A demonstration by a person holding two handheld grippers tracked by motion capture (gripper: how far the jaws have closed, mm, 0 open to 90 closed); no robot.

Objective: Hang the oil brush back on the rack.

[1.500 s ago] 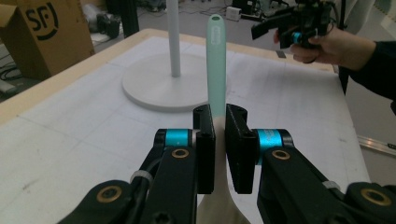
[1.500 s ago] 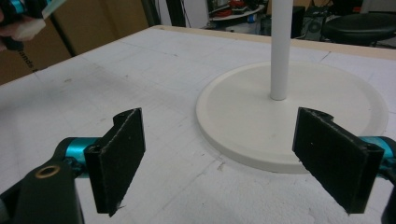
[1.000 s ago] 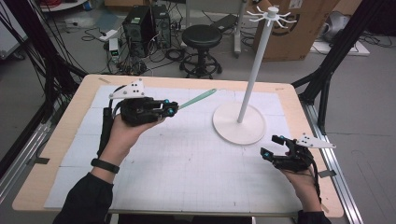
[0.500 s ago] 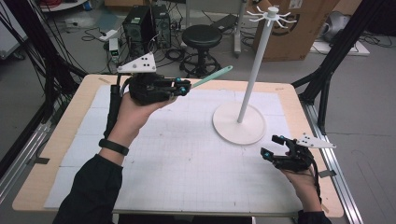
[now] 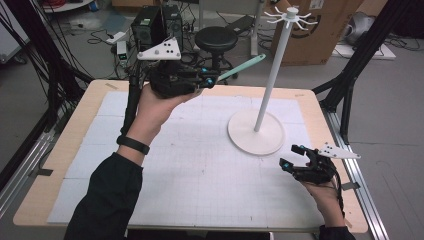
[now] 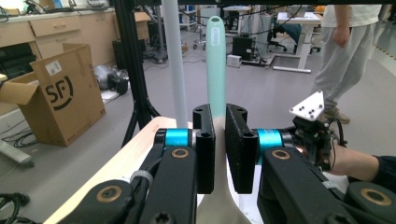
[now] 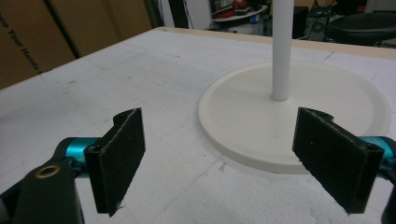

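Observation:
My left gripper (image 5: 207, 80) is held high over the table's far left, level and pointing right, shut on a mint-green utensil (image 5: 245, 65). In the left gripper view the utensil's handle (image 6: 216, 60) sticks up between the pressed pads (image 6: 205, 140), its tip beside the white pole (image 6: 175, 60). A white hanging stand (image 5: 256, 132) with a tall pole and a ring of hooks (image 5: 291, 15) at its top rises right of centre. My right gripper (image 5: 294, 156) rests open near the table's right edge; its jaws (image 7: 224, 158) stand wide apart, with the stand's base (image 7: 289, 112) just beyond them.
A white gridded mat (image 5: 190, 165) covers the wooden table. Black frame posts (image 5: 350, 75) stand at the table's corners. Behind the far edge are a black stool (image 5: 215, 40) and a cardboard box (image 6: 51, 93). A person (image 6: 348, 56) stands farther off in the room.
My left gripper has risen and shifted toward the far edge and the pole, carrying the utensil. The right gripper has stayed where it was, still open.

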